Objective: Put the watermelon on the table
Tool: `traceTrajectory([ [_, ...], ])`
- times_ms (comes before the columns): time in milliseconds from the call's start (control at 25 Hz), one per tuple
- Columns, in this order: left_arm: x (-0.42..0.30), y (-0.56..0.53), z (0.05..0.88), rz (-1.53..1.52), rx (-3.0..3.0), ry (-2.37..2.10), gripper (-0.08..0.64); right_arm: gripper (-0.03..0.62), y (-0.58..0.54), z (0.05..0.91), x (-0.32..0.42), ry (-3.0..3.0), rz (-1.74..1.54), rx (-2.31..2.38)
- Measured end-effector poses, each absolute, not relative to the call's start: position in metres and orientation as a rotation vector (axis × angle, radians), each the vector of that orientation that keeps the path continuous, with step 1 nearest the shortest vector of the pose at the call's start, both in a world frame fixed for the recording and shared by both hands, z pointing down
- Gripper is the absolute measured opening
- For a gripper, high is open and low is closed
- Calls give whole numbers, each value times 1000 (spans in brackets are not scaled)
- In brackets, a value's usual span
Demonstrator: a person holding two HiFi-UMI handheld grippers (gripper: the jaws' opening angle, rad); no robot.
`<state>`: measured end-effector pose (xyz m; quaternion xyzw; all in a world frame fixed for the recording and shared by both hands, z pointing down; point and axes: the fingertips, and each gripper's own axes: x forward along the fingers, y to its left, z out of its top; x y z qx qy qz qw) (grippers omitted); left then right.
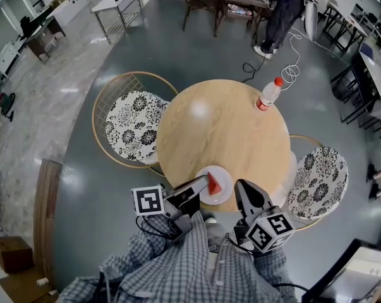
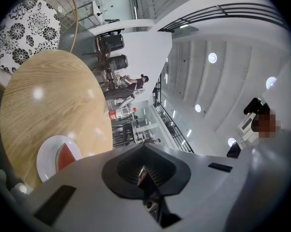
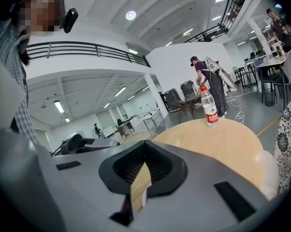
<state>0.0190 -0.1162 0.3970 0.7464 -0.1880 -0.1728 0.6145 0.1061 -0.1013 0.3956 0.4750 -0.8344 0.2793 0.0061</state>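
The red, pointy slice of watermelon (image 1: 213,183) lies on a small round white plate (image 1: 203,198). The plate sits on the round, light wooden counter (image 1: 222,125), right at the edge nearest the person. So the watermelon is up on the counter, but on the plate, not on the bare wood.

The left tongs (image 1: 201,182) are just beside the plate on its left side, with their tip close to the slice. They are clenched tight and hold nothing. The right tongs (image 1: 242,187) are just to the right of the plate. They are clenched tight too, with nothing in them.

This fits two stories. Maybe the slice on its plate is set down and the job is done. Or maybe the slice is meant to go from the plate onto the wood. I cannot tell which.

If the slice does need lifting, the tongs would have to open, go around its sides and squeeze softly, because watermelon is soft and slippery. A clear plastic water bottle with a red cap (image 1: 269,93) stands at the far edge, well away.
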Motion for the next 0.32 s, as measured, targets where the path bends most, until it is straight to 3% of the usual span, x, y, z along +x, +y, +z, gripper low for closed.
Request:
traceTrajectory([
  [320,15,-117,400,-402,1707,-432,8,8,-102,399,102,-2608,879,1477],
])
